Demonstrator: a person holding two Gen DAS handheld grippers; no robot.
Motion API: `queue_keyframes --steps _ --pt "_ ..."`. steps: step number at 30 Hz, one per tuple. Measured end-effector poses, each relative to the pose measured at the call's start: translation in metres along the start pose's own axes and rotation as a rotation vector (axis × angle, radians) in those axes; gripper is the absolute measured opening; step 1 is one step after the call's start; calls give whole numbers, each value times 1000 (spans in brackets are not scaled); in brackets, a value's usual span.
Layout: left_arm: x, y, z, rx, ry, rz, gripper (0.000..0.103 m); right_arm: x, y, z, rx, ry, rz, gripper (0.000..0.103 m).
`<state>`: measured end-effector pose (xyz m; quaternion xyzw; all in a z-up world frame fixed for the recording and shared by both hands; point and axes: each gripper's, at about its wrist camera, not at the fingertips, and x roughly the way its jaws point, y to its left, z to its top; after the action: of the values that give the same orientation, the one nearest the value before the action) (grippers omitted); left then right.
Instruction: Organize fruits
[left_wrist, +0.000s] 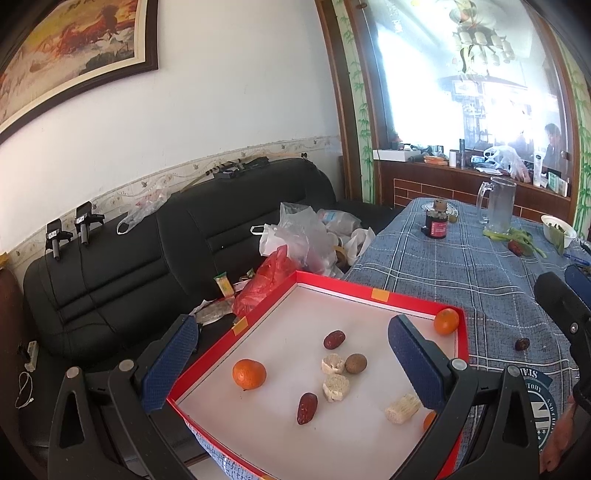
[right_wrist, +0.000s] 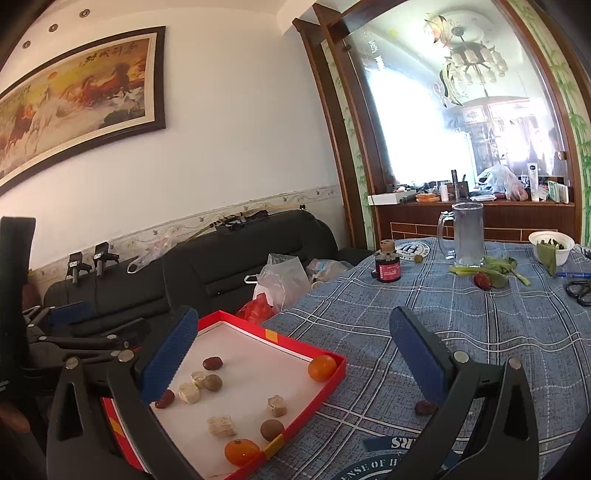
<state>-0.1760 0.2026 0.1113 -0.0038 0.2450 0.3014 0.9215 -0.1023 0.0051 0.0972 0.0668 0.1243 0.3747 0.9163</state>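
Both hand-held grippers — left (left_wrist: 291, 363), right (right_wrist: 291, 354) — hang spread apart, holding nothing. Fruits lie in the red tray (left_wrist: 266, 308) on the table (left_wrist: 480, 288) — one red date (right_wrist: 424, 407) rests outside on the cloth.

— What's on the blue plaid tablecloth (right_wrist: 369, 332) at the far end?

— A tall clear glass mug with a handle (right_wrist: 466, 233), upright, with green vegetable scraps (right_wrist: 496, 267) lying at its foot. Left of it stands a small dark jar with a red label (right_wrist: 386, 266). A white bowl holding green leaves (right_wrist: 551, 246) sits to the right.

— And behind the table?

— A black leather sofa (left_wrist: 147, 251) against the wall, with crumpled clear plastic bags (left_wrist: 299, 236) and a red plastic bag (left_wrist: 264, 284) on its seat. Above hangs a dark-framed painting of running horses (right_wrist: 74, 99).
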Motion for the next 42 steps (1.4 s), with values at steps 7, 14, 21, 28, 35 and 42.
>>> queue_keyframes --steps 7,14,21,28,35,42 --pt "0 -1 -1 0 4 2 103 3 1 -1 0 12 -3 103" --pt "2 0 -1 -4 20 -2 103 5 4 -2 -14 28 -4 103" --pt "5 -1 -2 3 31 -8 103 7 4 -3 -12 43 -6 103" --pt "5 -1 -4 3 39 -4 103 8 6 -5 -23 50 -4 103" --pt "7 -3 -5 8 46 -4 103 9 12 -6 -49 50 -7 103" --pt "7 -4 -8 9 54 -5 103 9 13 -7 -53 52 -9 103"
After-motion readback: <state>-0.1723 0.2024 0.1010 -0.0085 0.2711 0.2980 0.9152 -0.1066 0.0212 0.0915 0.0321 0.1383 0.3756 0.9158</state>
